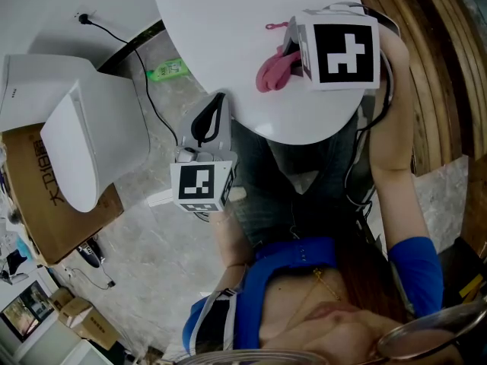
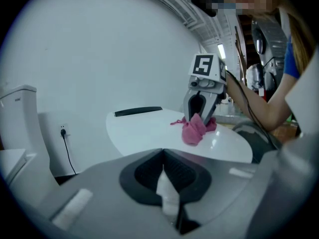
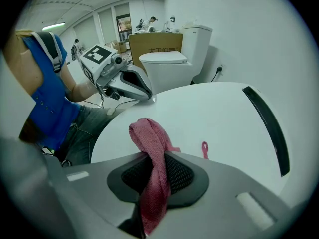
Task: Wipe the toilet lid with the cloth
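Pinching pink cloth (image 3: 149,138) at its middle, right gripper (image 3: 152,171) has jaws clamped on it; cloth's free end humps up ahead of jaws. Cloth hangs over white round table (image 1: 221,21), low end seemingly touching top (small pink loop (image 3: 204,148) lies just beside). Left gripper (image 2: 163,156): jaws pressed together, nothing between, held off table's near edge above floor. Further left, toilet (image 1: 114,120) stands apart from table, toilet lid (image 1: 72,147) down, cloth well away from it. Cardboard box (image 1: 38,204) beside toilet.
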The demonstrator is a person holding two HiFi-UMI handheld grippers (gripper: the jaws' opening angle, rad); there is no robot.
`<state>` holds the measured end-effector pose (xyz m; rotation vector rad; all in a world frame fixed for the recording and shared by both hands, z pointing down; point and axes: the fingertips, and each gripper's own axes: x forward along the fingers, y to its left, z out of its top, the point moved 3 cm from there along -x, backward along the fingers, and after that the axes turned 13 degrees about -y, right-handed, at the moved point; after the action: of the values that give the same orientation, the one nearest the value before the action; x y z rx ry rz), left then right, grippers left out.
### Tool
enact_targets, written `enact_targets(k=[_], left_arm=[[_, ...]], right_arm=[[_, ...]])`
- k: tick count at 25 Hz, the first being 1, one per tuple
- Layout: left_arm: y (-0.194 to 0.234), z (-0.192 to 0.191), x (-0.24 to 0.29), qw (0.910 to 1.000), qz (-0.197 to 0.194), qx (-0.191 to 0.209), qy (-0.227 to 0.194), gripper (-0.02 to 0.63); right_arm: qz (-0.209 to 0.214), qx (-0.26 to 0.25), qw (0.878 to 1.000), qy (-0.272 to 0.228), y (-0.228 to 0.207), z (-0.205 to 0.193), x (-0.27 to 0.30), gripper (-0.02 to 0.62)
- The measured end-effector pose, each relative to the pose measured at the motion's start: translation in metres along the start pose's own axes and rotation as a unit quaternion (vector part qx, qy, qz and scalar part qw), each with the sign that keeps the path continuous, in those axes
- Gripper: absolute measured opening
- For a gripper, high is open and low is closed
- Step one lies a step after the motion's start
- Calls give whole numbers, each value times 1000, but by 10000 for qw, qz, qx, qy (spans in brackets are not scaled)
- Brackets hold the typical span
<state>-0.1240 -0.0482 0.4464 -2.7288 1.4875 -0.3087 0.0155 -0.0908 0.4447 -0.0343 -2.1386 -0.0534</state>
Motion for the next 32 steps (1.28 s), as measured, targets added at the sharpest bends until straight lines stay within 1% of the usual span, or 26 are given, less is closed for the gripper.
enact_targets(k=[7, 15, 21, 26, 32], left_arm=[[-4, 0, 1, 10000, -40, 14, -19, 2], [-7, -2, 0, 10000, -77, -21, -48, 2], [-6, -3, -1, 9999, -118, -22, -64, 2], [-3, -4, -1, 9999, -142, -42, -87, 2], [-2, -4, -4, 9998, -149, -68, -79, 2]], right_arm=[[-121, 138, 9998, -26, -2, -15, -10, 78], [-359, 272, 9990, -84, -2, -29, -18, 78], [-546, 293, 9979, -176, -1, -31, -18, 78], [-408, 429, 9979, -252, -2, -32, -18, 78], [-208, 475, 9986, -71, 4, -32, -18, 75]])
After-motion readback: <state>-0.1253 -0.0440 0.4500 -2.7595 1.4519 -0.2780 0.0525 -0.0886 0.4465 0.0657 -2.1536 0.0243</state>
